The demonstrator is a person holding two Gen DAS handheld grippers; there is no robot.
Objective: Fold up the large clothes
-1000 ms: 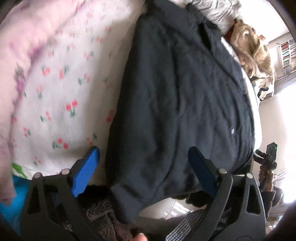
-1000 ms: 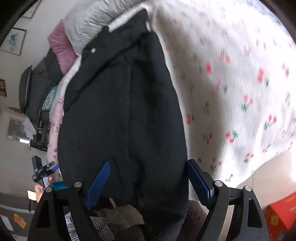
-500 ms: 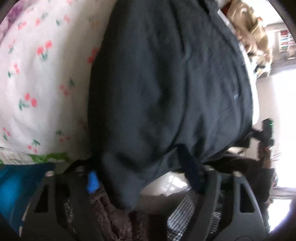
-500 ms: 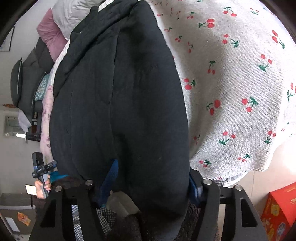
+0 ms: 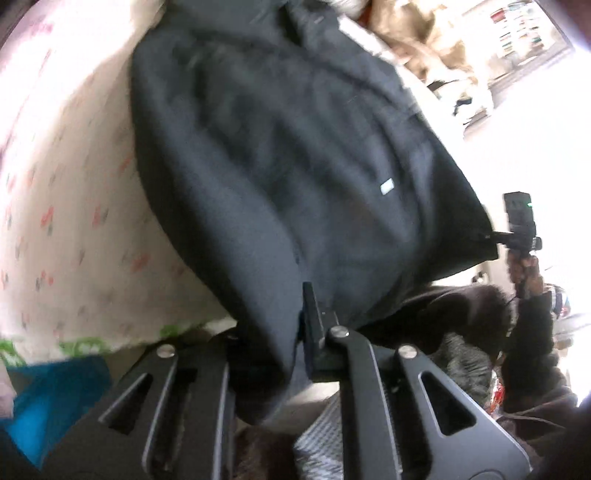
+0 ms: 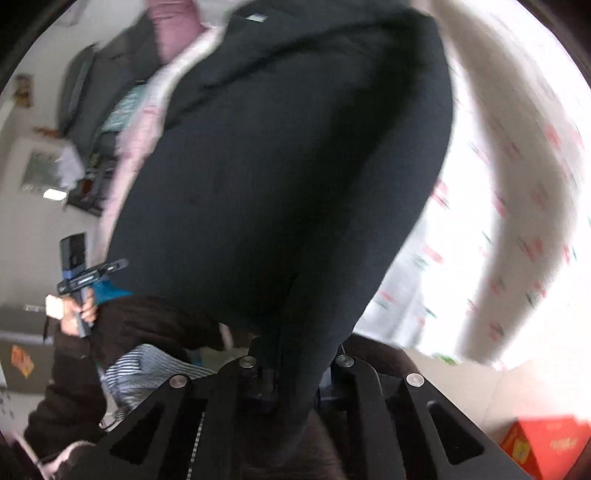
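Note:
A large dark navy garment lies lengthwise on a white cherry-print bedspread, its near end hanging over the bed's edge. My left gripper is shut on one near corner of the garment, cloth bunched between its jaws. My right gripper is shut on the other near corner of the same garment. The fingertips of both are mostly buried in fabric. The right gripper also shows in the left wrist view, and the left gripper in the right wrist view.
Pillows and a pink blanket lie at the bed's far end. A tan plush heap sits beyond the garment. A red box stands on the floor at right. A blue item lies below the bed edge.
Both grippers went from open, to straddling the garment's hem, to shut on it. The near end of the garment has bunched and lifted slightly; the views are blurred by motion.

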